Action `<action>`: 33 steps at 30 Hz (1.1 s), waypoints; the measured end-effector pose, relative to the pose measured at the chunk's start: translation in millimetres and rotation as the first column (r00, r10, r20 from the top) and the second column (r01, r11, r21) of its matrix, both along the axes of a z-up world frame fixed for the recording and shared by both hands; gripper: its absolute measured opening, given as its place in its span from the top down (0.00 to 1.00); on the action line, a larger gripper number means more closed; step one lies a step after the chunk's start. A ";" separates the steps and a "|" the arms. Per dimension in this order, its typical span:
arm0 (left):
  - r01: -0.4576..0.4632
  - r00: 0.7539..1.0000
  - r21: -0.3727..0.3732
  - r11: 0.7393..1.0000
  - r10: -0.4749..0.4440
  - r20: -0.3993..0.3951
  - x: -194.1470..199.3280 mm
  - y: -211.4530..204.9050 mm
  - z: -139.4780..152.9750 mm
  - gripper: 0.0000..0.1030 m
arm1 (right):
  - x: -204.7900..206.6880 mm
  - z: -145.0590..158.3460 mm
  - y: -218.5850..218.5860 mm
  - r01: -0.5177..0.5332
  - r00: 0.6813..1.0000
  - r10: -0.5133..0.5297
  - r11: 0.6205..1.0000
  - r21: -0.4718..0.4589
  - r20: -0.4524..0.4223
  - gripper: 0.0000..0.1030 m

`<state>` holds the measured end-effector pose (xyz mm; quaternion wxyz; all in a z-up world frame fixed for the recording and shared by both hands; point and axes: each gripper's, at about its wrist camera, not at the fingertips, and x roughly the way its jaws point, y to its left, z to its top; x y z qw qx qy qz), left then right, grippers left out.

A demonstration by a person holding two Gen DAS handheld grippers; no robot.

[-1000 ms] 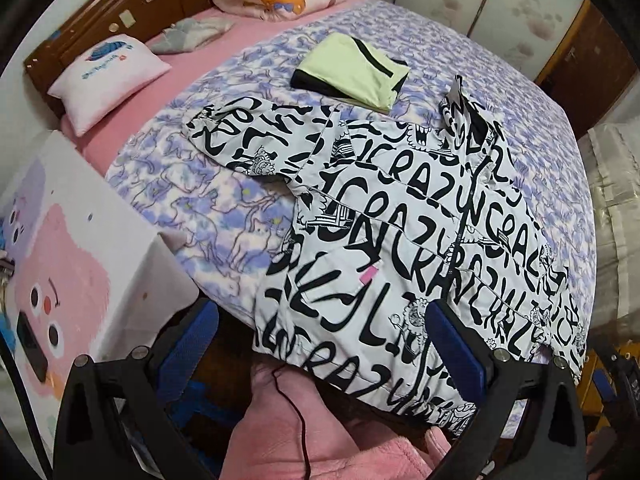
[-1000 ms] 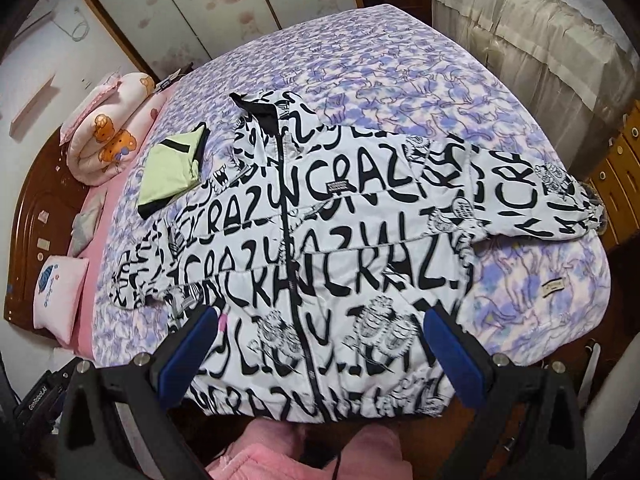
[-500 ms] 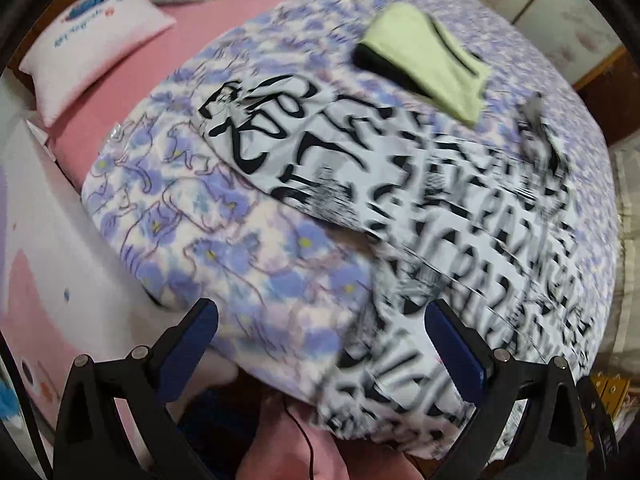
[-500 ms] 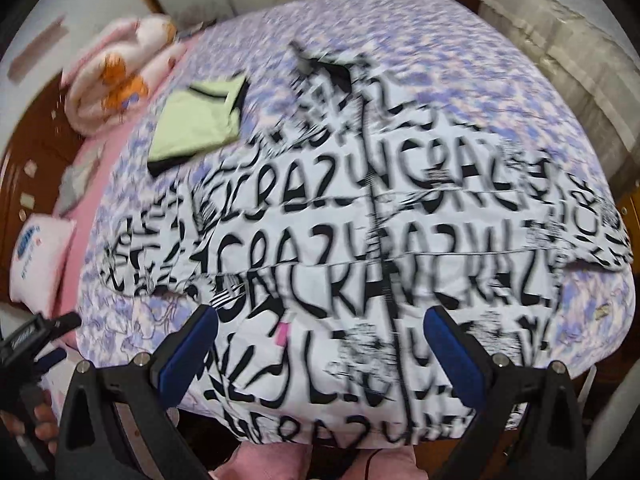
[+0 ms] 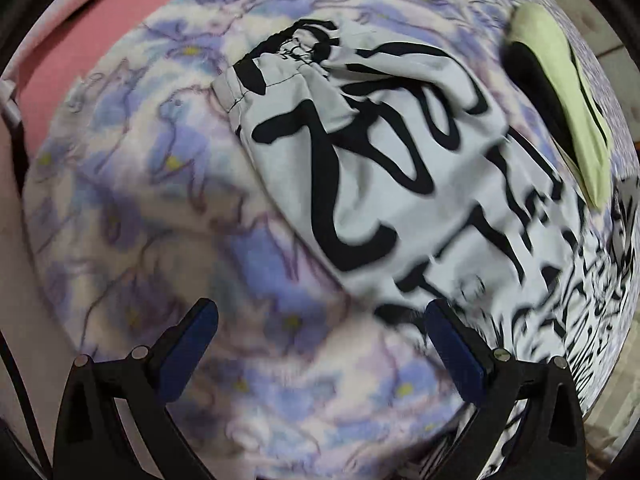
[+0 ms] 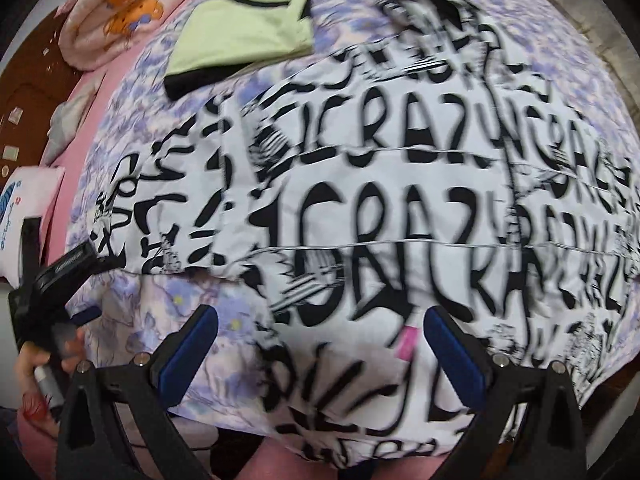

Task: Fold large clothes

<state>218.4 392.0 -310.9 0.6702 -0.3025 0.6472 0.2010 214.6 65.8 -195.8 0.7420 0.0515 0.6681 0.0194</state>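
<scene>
A large white jacket (image 6: 400,200) printed with black "CRAZY" lettering lies spread flat on the purple floral bedspread (image 6: 160,320). Its left sleeve (image 5: 360,152) stretches out, cuff at the upper middle of the left wrist view. My left gripper (image 5: 320,332) is open, low over the bedspread just short of that sleeve. My right gripper (image 6: 320,332) is open above the jacket's lower front, a pink tag (image 6: 406,342) between its fingers' span. The left gripper (image 6: 68,276), held by a hand, shows at the left edge of the right wrist view.
A folded pale green garment (image 6: 244,28) with black trim lies beyond the jacket. A rolled pink blanket with bears (image 6: 116,12) and a white pillow (image 6: 24,208) sit by the wooden headboard. A pink sheet (image 5: 100,24) borders the bedspread.
Both grippers have dropped closer to the bed. The left one swung left toward the sleeve and cuff; the right one moved in over the jacket's lower front. Both stay open.
</scene>
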 end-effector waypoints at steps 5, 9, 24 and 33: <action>-0.054 0.999 -0.043 0.998 0.054 0.000 16.7 21.6 -32.7 0.01 | 11.2 -20.2 20.5 -0.014 0.999 0.014 1.000 -0.010 -0.036 0.00; -0.082 0.996 -0.070 0.994 0.083 0.014 29.2 34.9 -51.3 0.01 | 18.2 -33.8 27.1 -0.009 0.997 0.007 0.999 -0.032 -0.076 0.00; -0.361 0.891 -0.119 0.925 0.380 0.248 41.0 101.8 -63.4 0.30 | 30.7 -38.2 18.5 0.015 0.999 -0.016 0.999 -0.036 -0.031 0.00; -0.364 0.837 -0.156 0.918 0.396 0.376 22.2 98.0 -31.3 0.93 | 8.0 -34.4 -14.1 0.087 0.996 -0.087 0.996 -0.017 0.006 0.00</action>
